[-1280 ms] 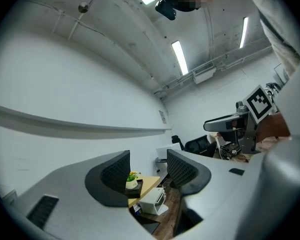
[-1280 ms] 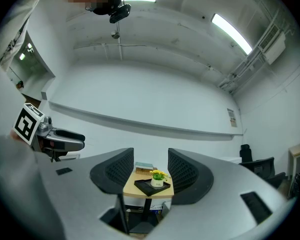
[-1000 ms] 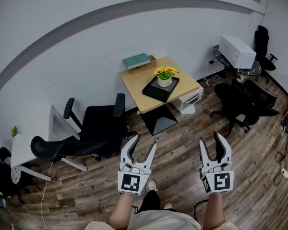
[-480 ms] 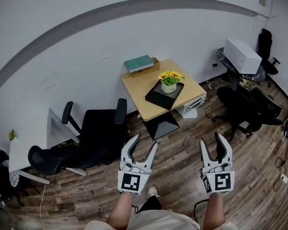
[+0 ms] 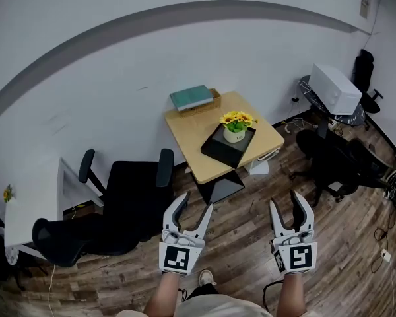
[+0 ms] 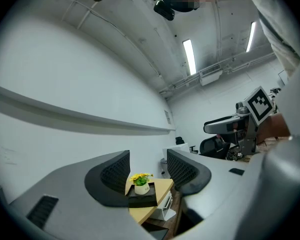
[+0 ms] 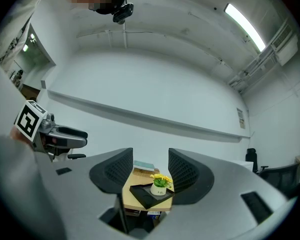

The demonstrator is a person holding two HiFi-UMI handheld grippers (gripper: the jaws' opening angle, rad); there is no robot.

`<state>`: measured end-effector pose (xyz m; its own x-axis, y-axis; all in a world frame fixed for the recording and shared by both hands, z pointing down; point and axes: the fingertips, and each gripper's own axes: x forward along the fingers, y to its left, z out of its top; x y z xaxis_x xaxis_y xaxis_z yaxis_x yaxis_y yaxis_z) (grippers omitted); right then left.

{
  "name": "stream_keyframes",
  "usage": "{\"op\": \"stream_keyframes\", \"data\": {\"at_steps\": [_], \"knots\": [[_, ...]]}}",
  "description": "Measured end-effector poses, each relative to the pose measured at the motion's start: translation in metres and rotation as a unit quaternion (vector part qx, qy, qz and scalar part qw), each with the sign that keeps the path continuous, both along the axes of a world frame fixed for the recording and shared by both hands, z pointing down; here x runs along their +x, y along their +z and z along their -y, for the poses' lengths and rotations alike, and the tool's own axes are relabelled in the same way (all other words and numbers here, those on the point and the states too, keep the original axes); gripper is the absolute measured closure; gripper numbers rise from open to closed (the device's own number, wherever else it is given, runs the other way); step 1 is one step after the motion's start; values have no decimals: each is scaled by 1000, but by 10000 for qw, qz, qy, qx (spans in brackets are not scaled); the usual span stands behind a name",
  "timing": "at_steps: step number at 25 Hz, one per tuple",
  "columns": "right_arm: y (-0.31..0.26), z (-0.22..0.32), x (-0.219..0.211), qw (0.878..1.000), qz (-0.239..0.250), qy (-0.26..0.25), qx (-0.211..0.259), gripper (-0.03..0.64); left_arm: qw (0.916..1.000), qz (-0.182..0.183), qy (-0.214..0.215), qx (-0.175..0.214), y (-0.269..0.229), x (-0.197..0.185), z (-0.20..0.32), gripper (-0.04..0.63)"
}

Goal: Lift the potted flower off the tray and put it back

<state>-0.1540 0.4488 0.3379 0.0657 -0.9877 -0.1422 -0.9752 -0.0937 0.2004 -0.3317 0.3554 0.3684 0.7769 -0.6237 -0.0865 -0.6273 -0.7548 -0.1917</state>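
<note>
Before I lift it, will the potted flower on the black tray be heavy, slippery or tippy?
The potted flower looks small beside its tray, so probably light. Its white pot seems smooth, perhaps slippery and breakable. The blooms spread wider than the pot, so a high push might tip it.

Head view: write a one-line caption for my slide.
Open and empty, the left gripper and right gripper point toward a table where the potted flower sits on its black tray.
</note>
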Motion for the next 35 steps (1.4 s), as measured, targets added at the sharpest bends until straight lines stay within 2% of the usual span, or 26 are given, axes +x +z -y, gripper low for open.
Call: {"op": "stream_keyframes", "data": {"at_steps": [19,28,35], "knots": [[-2,109,-12,9998,-115,119,-128,336,9996,-118,222,-101,-1,0,115,370],[7,129,-26,9992,-237,192,-274,336,9986,-71,494,-189,9,0,134,368],[16,136,-21,9992,-195,186,-291,336,9981,-36,583,-180,13,10,139,368]]}}
